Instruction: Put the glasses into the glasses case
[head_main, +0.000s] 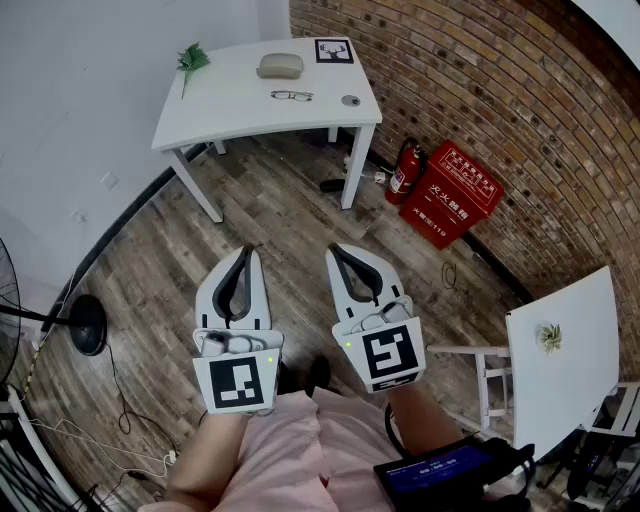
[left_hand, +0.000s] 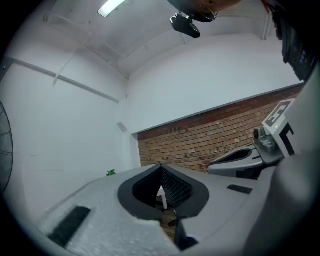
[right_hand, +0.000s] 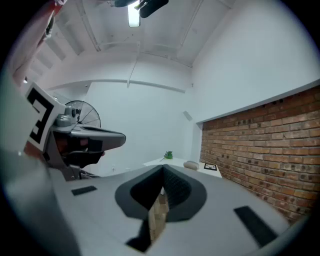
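The glasses (head_main: 291, 96) lie flat on the white table (head_main: 200, 115) far across the room, near its front edge. The glasses case (head_main: 280, 66) sits on the same table just behind them, and it looks shut. The two are near each other but do not touch, so the trip from one to the other will be short.

The person stands well back from that table. The left gripper (head_main: 247, 250) and the right gripper (head_main: 333, 248) are held out in front of the body, side by side over the wood floor (head_main: 270, 210). They both point toward the table, which looks like getting ready to walk up to it. The left fingers (left_hand: 90, 200) are pressed together with nothing between them. The right fingers (right_hand: 235, 195) are pressed together too, and they are empty. I think the job has not started yet, since nothing has been picked up.

Count them: one pair of glasses, one case, two grippers. There are two white tables, the far one and a second table (head_main: 585, 310) at the right. Each has one small green plant, one here (head_main: 192, 58) and one there (head_main: 548, 337). By the brick wall (head_main: 480, 80) stand one fire extinguisher (head_main: 403, 172) and one red box (head_main: 450, 193).
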